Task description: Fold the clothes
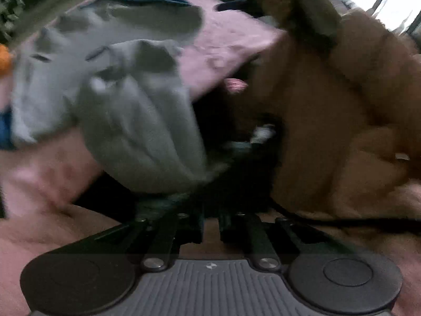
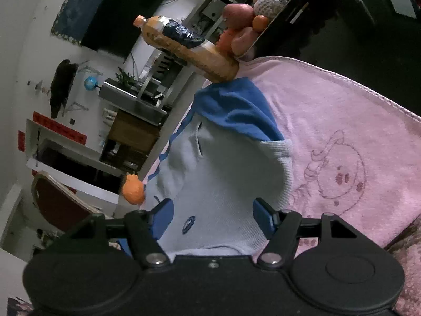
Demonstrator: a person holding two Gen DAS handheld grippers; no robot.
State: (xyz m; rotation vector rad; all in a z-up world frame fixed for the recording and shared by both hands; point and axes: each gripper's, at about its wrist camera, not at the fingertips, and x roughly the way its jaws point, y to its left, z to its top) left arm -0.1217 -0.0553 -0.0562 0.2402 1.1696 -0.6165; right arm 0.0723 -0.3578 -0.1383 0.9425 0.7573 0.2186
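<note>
I am working over a surface that a pink towel (image 2: 342, 121) is covering; the surface itself is hidden. Lying directly on the towel: a grey-and-blue garment (image 2: 226, 173), an orange drink bottle (image 2: 189, 50), and a small orange object (image 2: 133, 189) at its edge.

The left wrist picture is dim and smeared with blur; bright light comes from the window (image 1: 402, 2). The right wrist picture is sharp, with bent, dark corners.
</note>
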